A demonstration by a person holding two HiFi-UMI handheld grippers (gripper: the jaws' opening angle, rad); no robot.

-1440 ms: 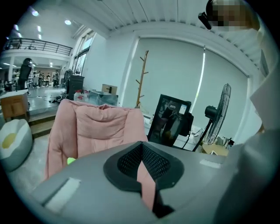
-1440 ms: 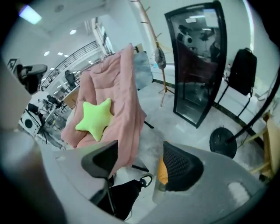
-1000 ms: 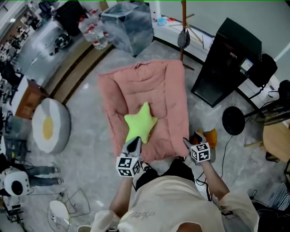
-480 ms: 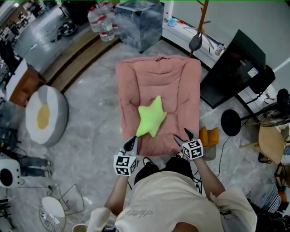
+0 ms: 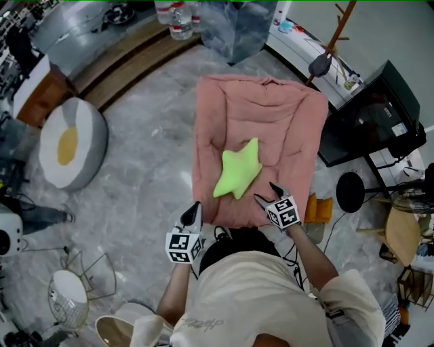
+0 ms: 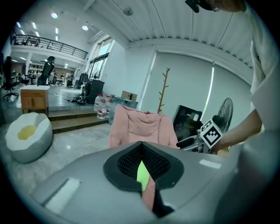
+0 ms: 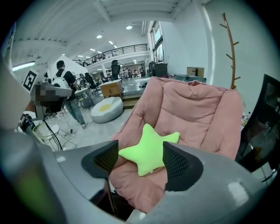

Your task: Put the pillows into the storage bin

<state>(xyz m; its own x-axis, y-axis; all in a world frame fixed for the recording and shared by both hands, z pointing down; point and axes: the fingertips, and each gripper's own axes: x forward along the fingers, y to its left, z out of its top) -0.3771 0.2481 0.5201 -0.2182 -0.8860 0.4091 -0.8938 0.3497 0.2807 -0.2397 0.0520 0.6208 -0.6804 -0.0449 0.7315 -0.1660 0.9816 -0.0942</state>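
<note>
A lime-green star pillow (image 5: 239, 171) lies on a big pink cushion (image 5: 258, 112) spread on the floor. My right gripper (image 5: 266, 194) is open just off the star's near right point; in the right gripper view the star (image 7: 148, 153) sits beyond the gap between its jaws, not touched. My left gripper (image 5: 192, 214) is shut and empty at the cushion's near left edge, apart from the star. Only a green sliver of the star (image 6: 142, 173) shows past its closed pads. The grey translucent storage bin (image 5: 234, 30) stands on the floor beyond the cushion's far end.
An egg-shaped beanbag (image 5: 71, 142) lies to the left. Water bottles (image 5: 178, 12) stand by a wooden step. A black cabinet (image 5: 369, 112), a coat rack (image 5: 332, 41) and a fan base (image 5: 350, 192) stand at the right. A wire stool (image 5: 68, 308) is near left.
The left gripper has come away from the star's lower point, back to the cushion's edge. The right gripper has moved up close to the star. The head view has shifted left.
</note>
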